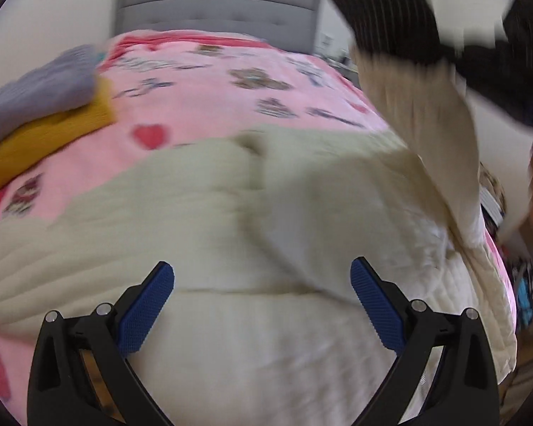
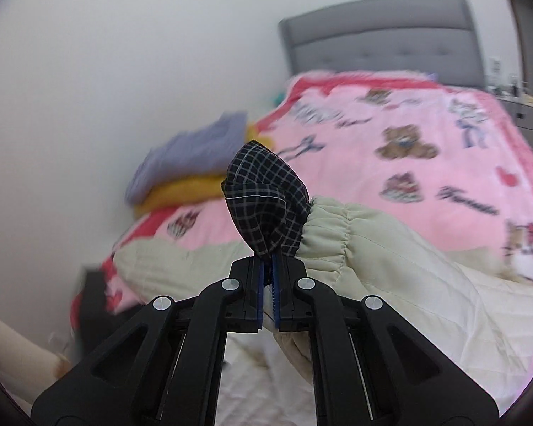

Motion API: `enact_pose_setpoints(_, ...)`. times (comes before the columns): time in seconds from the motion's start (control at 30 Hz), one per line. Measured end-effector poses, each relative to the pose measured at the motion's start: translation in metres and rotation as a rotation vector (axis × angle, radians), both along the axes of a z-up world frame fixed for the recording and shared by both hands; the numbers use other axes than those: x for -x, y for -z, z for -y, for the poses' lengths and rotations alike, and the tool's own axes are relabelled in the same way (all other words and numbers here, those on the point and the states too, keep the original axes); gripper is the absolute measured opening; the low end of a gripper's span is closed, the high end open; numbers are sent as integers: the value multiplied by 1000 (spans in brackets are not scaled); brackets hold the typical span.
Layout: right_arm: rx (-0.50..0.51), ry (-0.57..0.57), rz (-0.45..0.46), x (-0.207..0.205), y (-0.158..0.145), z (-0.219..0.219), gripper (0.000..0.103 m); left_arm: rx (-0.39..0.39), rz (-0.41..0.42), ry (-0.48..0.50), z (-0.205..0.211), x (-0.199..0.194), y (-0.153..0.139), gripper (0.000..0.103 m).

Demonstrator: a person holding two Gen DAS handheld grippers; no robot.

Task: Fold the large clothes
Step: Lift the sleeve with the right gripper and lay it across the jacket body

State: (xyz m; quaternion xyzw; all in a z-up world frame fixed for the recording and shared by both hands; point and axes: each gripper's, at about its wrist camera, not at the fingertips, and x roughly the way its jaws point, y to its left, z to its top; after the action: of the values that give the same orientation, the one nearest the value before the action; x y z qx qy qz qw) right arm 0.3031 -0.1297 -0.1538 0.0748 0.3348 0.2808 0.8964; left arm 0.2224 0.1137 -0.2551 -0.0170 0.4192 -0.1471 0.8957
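- Two hand-held grippers were in view, one per wrist camera, both over a cream quilted jacket [image 1: 273, 319] spread across the near part of a bed.
- Nearest in the left wrist view, the left hand-held gripper [image 1: 262, 305] stood released, its blue pads [image 1: 145, 314] wide apart with nothing between them, above the jacket's pale body.
- Nearest in the right wrist view, the right hand-held gripper [image 2: 268, 277] was clenched on the jacket's dark checked lining [image 2: 264, 195], which bunched up just beyond the fingertips.
- Just beside that lining sat the jacket's elastic cuff [image 2: 323, 234], with the sleeve running off to the right.
- In the left wrist view the same sleeve [image 1: 426, 106] hung lifted at upper right, blurred, with the dark lining at its top.
- Beyond the jacket lay a pink blanket [image 2: 426, 177] printed with bears and hearts, covering the bed.
- Further left on the bed rested a stack of folded clothes [image 2: 192, 174], lilac over yellow, near the wall.
- Farthest back stood a grey padded headboard [image 2: 380, 35].
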Motion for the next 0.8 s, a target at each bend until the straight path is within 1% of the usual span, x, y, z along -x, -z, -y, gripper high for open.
enact_pose_setpoints(0.03,19,-19,-7,-2,8,-12,4,-3,1,-19,-12,0,-2,98)
enact_pose_setpoints(0.1,70,-55,-19,0,23,-33,4,-51,7,-70,-45,3,-5,98)
enact_pose_setpoints(0.13,111,-71,-41,-1,36,-50,4,-79,8,-88,-57,3,-4,98)
enact_pose_setpoints(0.2,174,-85,-98,-5,61,-65,4,-109,-2,-118,-76,2,-1,98)
enact_pose_setpoints(0.27,231,-103,-132,2,81,-77,5,-110,-6,-147,-92,0,-1,98)
enact_pose_setpoints(0.33,321,-121,-136,6,99,-91,5,-116,-2,-165,-100,-2,-1,98)
enact_pose_setpoints(0.4,425,-115,-122,12,110,-103,5,-117,3,-164,-101,-4,-1,98)
enact_pose_setpoints(0.43,512,-100,-87,18,113,-110,5,-116,5,-159,-102,-3,-1,98)
enact_pose_setpoints(0.5,648,-84,3,36,111,-122,5,-124,11,-138,-97,-4,0,98)
enact_pose_setpoints(0.57,765,-82,79,43,106,-123,5,-127,13,-118,-92,-9,1,98)
enact_pose_setpoints(0.6,793,-79,91,46,104,-120,5,-126,13,-109,-89,-9,1,98)
enact_pose_setpoints(0.7,795,-54,37,47,102,-100,5,-117,19,-92,-80,-11,2,98)
enact_pose_setpoints(0.73,807,-44,16,46,107,-93,5,-114,18,-85,-76,-13,2,98)
enact_pose_setpoints(0.8,817,-29,5,42,114,-87,5,-110,17,-80,-72,-16,3,98)
